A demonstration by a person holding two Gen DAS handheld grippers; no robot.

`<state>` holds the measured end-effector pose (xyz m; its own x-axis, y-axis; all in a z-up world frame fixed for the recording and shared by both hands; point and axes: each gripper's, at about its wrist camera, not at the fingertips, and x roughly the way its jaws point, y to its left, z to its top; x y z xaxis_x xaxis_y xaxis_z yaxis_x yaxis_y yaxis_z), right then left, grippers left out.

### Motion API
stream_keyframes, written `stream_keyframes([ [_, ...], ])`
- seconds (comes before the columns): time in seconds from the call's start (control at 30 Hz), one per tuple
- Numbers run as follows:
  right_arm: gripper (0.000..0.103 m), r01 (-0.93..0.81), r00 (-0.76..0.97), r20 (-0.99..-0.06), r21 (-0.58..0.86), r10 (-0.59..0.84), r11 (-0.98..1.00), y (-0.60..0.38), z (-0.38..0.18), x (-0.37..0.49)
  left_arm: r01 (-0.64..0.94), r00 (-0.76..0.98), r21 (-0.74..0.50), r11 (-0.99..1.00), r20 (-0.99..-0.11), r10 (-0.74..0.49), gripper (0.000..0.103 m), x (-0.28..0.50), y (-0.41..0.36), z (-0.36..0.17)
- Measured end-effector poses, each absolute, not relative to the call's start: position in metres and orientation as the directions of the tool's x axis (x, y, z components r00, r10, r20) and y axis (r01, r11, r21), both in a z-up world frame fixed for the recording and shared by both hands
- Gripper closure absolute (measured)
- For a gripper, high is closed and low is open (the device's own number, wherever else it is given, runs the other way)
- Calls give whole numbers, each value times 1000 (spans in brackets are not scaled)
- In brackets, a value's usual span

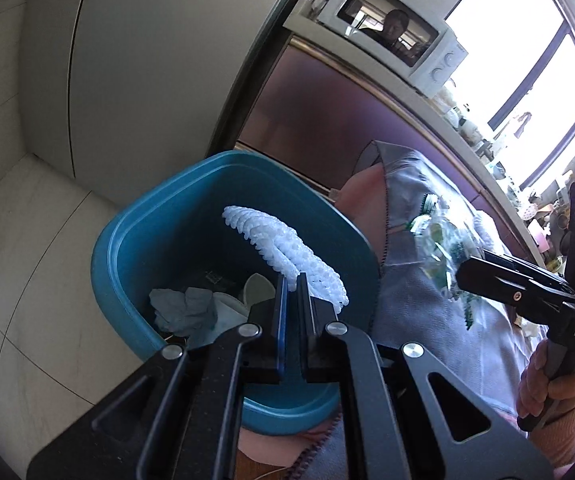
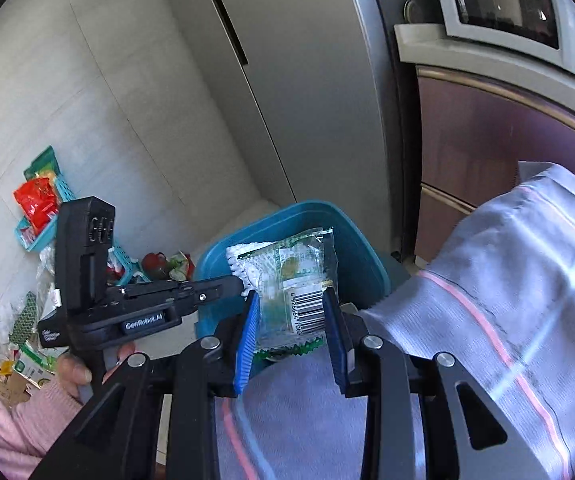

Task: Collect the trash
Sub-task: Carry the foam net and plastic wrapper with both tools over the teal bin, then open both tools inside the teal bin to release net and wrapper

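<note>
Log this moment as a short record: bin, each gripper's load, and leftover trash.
bin: blue bin, open top, beside a plaid cloth
bin contents: crumpled grey paper at the bottom
left gripper: shut on white foam netting, held over the bin
right gripper: shut on clear snack wrapper with a barcode, at the bin's rim
leftover trash: packets and scraps on the floor, red packet in a teal basket

A white foam net point(image 1: 287, 254) hangs over the open blue bin point(image 1: 127, 240), pinched at one end. A clear green-printed wrapper point(image 2: 299, 292) with a barcode is held flat above the bin's rim. Crumpled grey paper point(image 1: 185, 310) lies inside the bin.
</note>
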<state>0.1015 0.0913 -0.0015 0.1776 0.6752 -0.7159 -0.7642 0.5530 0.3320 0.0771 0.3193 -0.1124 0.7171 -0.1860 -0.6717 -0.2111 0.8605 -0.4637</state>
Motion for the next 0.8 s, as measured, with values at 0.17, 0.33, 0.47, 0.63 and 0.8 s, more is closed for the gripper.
stream_keyframes([
  [0.17, 69, -745, 149, -748, 345, 647, 570, 115, -17, 109, -244, 698, -470, 848, -693, -183, 97, 86, 326, -127],
  [0.33, 64, -727, 135, -760, 360, 636, 585, 123, -27, 112, -267, 693, -489, 831, -696, -186, 92, 85, 330, -138],
  [0.47, 64, -723, 129, -754, 373, 644, 581, 118, -29, 111, -263, 708, -498, 826, -681, -185, 88, 81, 330, -136],
  [0.63, 62, -722, 136, -732, 388, 668, 573, 98, -21, 104, -221, 738, -496, 840, -647, -189, 81, 75, 321, -118],
  [0.8, 60, -719, 169, -695, 398, 699, 569, 65, -6, 95, -130, 775, -487, 864, -593, -218, 69, 69, 298, -90],
])
